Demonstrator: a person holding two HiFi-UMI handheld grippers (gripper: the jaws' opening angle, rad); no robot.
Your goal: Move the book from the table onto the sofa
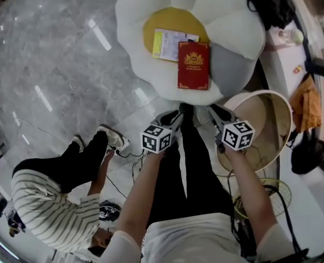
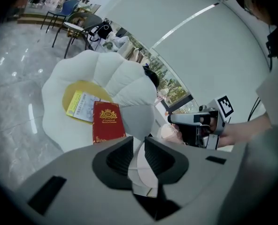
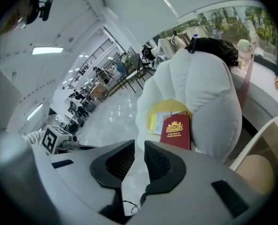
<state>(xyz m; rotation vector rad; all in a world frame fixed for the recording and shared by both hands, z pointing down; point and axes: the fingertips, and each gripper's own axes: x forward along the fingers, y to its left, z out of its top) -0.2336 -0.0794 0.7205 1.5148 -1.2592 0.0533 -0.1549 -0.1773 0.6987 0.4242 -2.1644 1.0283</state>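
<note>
The red book [image 1: 194, 64] with gold print lies flat on the white flower-shaped sofa [image 1: 145, 15], partly over a yellow-and-white booklet [image 1: 166, 44] on the yellow centre. Both grippers are held up near my body, well short of the sofa. The left gripper [image 1: 173, 117] and the right gripper [image 1: 219, 114] are side by side and point toward the book. In the left gripper view the jaws [image 2: 139, 142] stand close together with nothing between them, the book [image 2: 108, 122] beyond. The right gripper view shows the same: jaws [image 3: 139, 146] nearly touching, empty, the book [image 3: 176, 130] ahead.
A round table with a white rim [image 1: 289, 119] stands at my right, a wire basket [image 1: 266, 196] below it. A grey cushion [image 1: 230, 64] lies beside the book. A person in a striped shirt [image 1: 47, 207] crouches at lower left on the marble floor. Cables trail near my feet.
</note>
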